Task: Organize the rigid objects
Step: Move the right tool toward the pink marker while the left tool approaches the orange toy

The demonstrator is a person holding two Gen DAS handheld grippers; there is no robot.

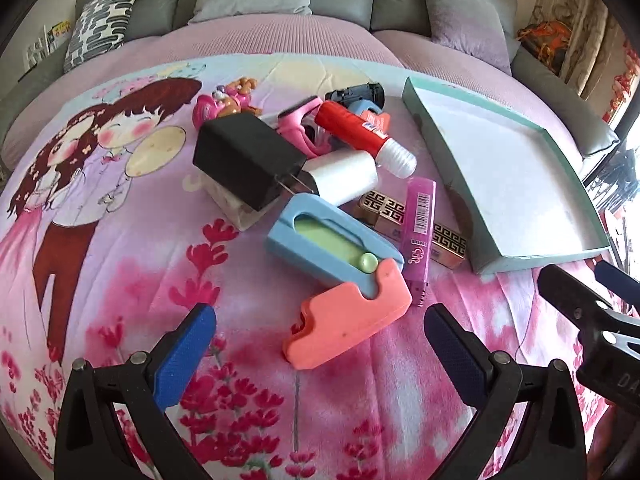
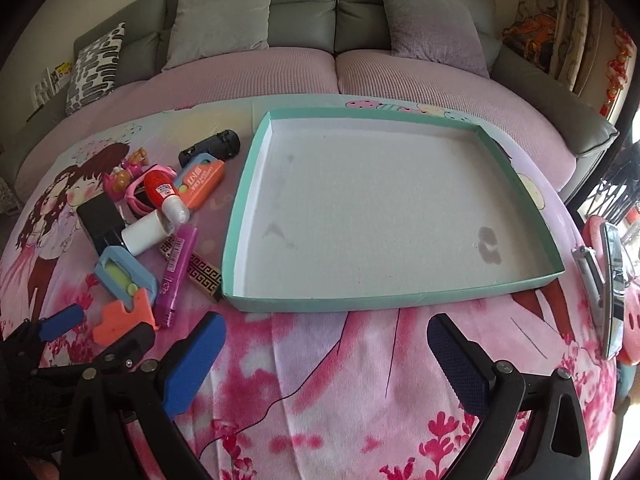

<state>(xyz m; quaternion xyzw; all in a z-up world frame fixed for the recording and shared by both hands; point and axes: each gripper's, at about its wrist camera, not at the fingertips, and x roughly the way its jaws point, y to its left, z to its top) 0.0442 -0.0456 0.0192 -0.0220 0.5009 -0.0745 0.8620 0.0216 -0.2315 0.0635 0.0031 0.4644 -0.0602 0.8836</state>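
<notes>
The left claw (image 1: 320,344) hangs wide open and grips nothing, its blue pads either side of the pile's near edge, just above the blanket (image 1: 120,280). The right claw (image 2: 326,356) is likewise spread wide and empty, low over the blanket in front of the tray (image 2: 236,240).

Places below are given from the tray, a shallow teal-rimmed box with a white floor and nothing in it. All the loose things lie in a heap to its left. Nearest the claws is a coral block (image 1: 348,320), touching a blue holder (image 1: 332,236) with a pale green insert just behind it. A purple tube (image 1: 418,236) lies alongside, closer to the tray, resting across a gold patterned box (image 1: 404,216) whose end comes just beside the tray's near left corner. Further back sit a black charger (image 1: 244,156) with its prongs toward a white cylinder (image 1: 344,176), then a red glue stick (image 1: 364,132) with a white cap tilted over a pink band (image 1: 300,128). Behind them are an orange and blue case (image 2: 204,180), a small pink toy (image 1: 224,104) and a black object (image 1: 356,94) farthest off. Beyond the tray rises a grey sofa (image 2: 304,8) with cushions.
</notes>
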